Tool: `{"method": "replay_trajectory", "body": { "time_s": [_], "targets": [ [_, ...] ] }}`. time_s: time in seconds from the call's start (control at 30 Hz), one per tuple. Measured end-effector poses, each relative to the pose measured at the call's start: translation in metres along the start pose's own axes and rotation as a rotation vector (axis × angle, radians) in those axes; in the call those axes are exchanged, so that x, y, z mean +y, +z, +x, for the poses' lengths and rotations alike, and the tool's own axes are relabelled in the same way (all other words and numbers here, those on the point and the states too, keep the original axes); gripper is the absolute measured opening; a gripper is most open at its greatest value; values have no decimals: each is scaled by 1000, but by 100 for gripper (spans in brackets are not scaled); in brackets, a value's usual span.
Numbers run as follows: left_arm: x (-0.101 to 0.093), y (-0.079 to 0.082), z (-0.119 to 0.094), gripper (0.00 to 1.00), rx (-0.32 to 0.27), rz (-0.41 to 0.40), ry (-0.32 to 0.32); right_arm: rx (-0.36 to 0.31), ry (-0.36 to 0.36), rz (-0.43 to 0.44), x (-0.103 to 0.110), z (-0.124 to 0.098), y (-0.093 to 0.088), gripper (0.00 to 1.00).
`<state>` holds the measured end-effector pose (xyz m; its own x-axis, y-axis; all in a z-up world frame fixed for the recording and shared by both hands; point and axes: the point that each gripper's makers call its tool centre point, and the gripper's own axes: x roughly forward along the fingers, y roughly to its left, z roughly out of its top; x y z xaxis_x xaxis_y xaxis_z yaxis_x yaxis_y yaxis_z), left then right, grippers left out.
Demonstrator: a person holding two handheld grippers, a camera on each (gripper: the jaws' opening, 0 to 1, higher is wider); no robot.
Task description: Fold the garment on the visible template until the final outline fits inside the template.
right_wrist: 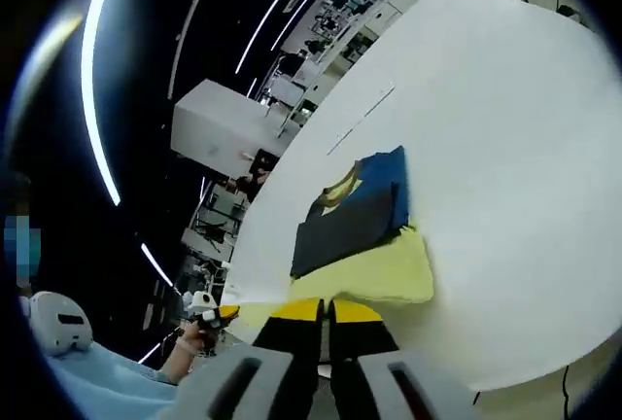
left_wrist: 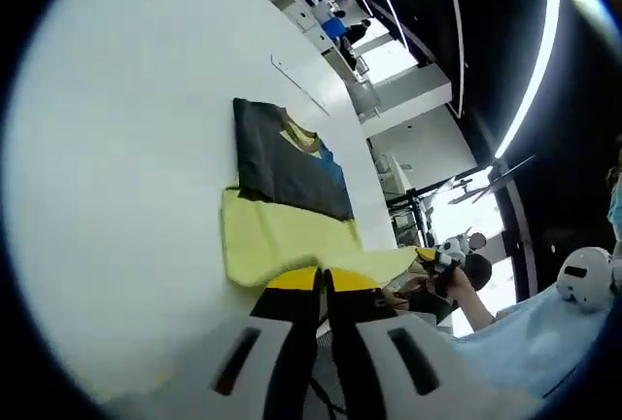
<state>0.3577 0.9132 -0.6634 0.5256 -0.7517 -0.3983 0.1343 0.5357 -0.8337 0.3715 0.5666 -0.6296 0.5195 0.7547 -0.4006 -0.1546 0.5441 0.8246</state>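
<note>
Both grippers' fingers (left_wrist: 324,284) (right_wrist: 326,311) together, empty; folded garment (left_wrist: 282,196) (right_wrist: 364,230) lies just beyond on table (left_wrist: 126,148)

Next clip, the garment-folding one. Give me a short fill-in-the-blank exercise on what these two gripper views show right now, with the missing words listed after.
1. The garment lies on a table whose top is ____ in colour.
2. The garment's lower part, nearest the grippers, is ____, while the folded part above it is dark.
3. In the right gripper view, a ____ patch shows at the garment's far edge beside the collar.
4. The tips of the left gripper are ____, as are those of the right gripper.

Missing words: white; yellow; blue; yellow
</note>
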Motion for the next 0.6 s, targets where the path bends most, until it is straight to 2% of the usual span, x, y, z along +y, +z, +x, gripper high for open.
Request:
{"method": "replay_trajectory", "body": {
  "time_s": [0.1, 0.17, 0.23, 0.37, 0.47, 0.53, 0.6],
  "targets": [
    [6, 24, 13, 0, -37, 31, 5, -16, -7, -21, -3, 12, 17, 0],
    [12, 35, 21, 0, -63, 11, 10, -38, -61, -27, -16, 23, 29, 0],
    [14, 47, 33, 0, -94, -7, 20, -49, -64, -11, -22, 36, 40, 0],
    [14, 65, 50, 0, -121, 44, 43, -101, -49, 20, -28, 58, 69, 0],
    [20, 82, 62, 0, -133, 66, 69, -108, -55, 6, -30, 71, 87, 0],
    [22, 94, 67, 0, -154, 59, 78, -105, -65, -46, -32, 79, 101, 0],
    [23, 108, 71, 0, -181, 66, 82, -110, -70, -60, -32, 85, 113, 0]
  ]
}}
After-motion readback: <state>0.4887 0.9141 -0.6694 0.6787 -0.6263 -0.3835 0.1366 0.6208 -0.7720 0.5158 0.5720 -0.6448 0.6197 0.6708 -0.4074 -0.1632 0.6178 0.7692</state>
